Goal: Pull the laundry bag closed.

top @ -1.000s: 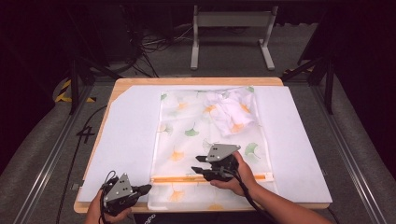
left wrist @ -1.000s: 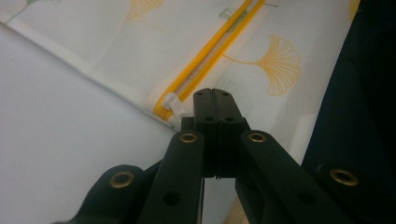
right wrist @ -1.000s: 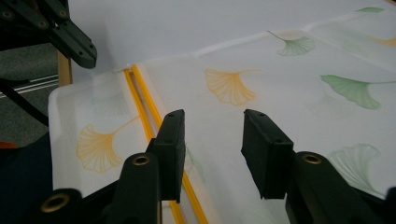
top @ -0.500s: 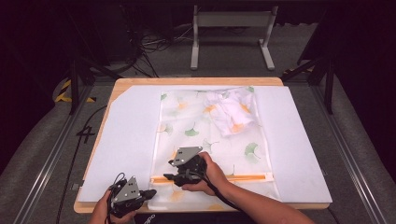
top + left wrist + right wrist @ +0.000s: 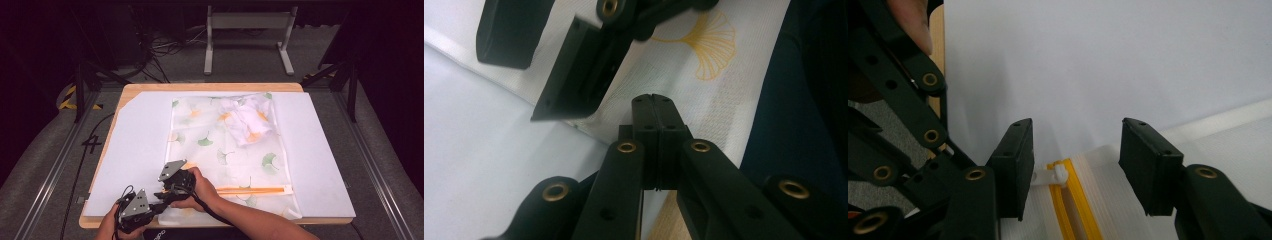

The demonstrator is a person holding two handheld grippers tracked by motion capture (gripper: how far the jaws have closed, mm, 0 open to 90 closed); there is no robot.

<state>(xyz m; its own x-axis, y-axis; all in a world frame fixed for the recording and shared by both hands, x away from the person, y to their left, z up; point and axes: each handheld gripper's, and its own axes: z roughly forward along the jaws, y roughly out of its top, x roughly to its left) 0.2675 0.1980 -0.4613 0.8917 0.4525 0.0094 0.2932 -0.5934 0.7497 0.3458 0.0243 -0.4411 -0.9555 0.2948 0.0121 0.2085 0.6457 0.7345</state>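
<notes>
Two grippers share one job: left gripper (image 5: 655, 107), fingers closed, pins the translucent ginkgo-print zip bag's (image 5: 235, 160) corner; right gripper (image 5: 1075, 165), fingers wide open and holding nothing, straddles the white zipper slider (image 5: 1057, 175).

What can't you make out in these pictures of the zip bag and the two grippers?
- High view: what the crumpled white bundle inside the zip bag is; too small and seen through the bag.
- Left gripper view: whether the shut left gripper pinches the bag's edge; its own jaws hide it.
- Right gripper view: the orange zip runs off the bottom edge between the open right gripper.
</notes>
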